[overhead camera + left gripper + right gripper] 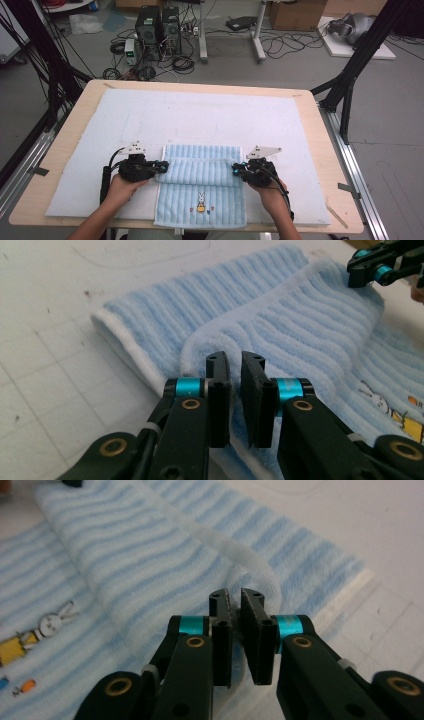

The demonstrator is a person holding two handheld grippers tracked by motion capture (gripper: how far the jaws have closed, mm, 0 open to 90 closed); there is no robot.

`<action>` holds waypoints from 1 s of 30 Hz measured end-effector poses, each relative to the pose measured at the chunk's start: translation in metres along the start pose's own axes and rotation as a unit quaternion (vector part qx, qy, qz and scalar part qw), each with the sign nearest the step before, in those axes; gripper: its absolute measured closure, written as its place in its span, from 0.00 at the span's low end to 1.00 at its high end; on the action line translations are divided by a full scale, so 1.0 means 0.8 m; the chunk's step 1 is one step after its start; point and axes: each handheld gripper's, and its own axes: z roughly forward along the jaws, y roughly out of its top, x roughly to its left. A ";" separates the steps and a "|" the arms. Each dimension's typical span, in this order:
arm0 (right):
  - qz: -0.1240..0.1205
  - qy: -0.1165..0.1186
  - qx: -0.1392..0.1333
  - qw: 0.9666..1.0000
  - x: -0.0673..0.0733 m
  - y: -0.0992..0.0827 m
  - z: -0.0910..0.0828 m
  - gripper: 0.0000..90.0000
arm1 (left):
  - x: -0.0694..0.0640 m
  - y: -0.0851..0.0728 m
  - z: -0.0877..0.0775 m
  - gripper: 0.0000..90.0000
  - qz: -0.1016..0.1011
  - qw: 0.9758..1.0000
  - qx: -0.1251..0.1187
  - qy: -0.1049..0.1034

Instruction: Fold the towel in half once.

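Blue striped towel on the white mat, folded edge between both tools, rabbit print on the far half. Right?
Not quite: the rabbit print sits on the near half of the towel, by the person, as the high view shows. The rest holds: left tool, right tool.

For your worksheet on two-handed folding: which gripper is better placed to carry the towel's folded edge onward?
Neither clearly: the left gripper and right gripper sit level at opposite ends of the towel fold, jaws slightly parted with cloth between. Both should move together.
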 end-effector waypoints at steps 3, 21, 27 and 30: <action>0.022 -0.019 -0.006 1.000 -0.005 -0.002 -0.001 0.72 | 0.004 0.003 -0.003 0.67 -0.007 0.999 -0.022 0.034; 0.072 -0.052 -0.026 0.996 -0.052 0.011 0.029 0.96 | 0.038 0.025 -0.005 0.68 -0.032 0.994 -0.071 0.074; 0.080 -0.086 -0.027 0.993 -0.054 0.011 0.032 0.94 | 0.039 0.025 0.003 0.73 -0.038 0.995 -0.065 0.067; 0.072 -0.087 -0.029 0.993 -0.050 0.012 0.031 0.85 | 0.043 0.025 0.011 0.73 -0.048 0.995 -0.053 0.063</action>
